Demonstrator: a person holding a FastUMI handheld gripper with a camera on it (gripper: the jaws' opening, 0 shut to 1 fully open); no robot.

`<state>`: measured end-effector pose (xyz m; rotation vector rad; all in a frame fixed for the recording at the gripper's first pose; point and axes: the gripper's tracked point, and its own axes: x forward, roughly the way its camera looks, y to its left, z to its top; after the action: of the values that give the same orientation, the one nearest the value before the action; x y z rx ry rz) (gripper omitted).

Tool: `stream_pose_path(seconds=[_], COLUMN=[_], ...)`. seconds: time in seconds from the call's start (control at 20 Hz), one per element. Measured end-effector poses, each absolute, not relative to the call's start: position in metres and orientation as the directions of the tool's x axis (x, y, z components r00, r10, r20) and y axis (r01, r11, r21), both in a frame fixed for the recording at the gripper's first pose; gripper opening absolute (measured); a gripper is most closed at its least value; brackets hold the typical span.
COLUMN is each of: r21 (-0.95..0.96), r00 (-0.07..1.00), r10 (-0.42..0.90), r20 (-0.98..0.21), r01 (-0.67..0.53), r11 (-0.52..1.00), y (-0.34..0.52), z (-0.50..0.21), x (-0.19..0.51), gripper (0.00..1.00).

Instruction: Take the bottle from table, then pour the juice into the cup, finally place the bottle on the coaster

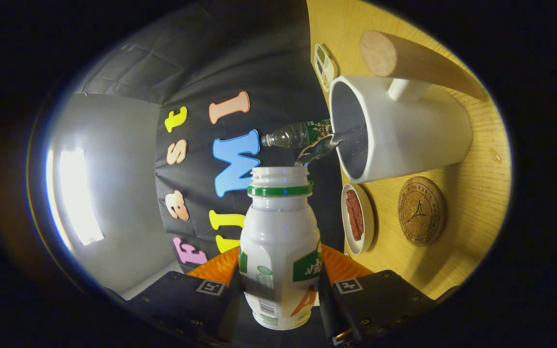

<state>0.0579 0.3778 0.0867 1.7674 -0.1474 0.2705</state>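
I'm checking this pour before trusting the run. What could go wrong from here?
1. The stream leaves the bottle mouth and crosses open air to the cup rim, so a small wobble may spill juice onto the table.
2. The gripper is shut on the bottle's lower body; the tilted bottle might slip.
3. The dish lies right beside the coaster, so setting the bottle down could bump it.

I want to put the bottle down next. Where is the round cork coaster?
The round cork coaster lies on the wooden table, beside the white cup and small white dish.
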Motion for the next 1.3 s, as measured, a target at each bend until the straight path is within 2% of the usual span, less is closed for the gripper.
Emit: stream_pose_path(seconds=[1.3], r21=[0.905], r00=[0.951], r10=[0.006], r20=[0.31], r01=[-0.294], r11=[-0.307], y=[0.372], z=[0.101], x=[0.058], gripper=[0.67])
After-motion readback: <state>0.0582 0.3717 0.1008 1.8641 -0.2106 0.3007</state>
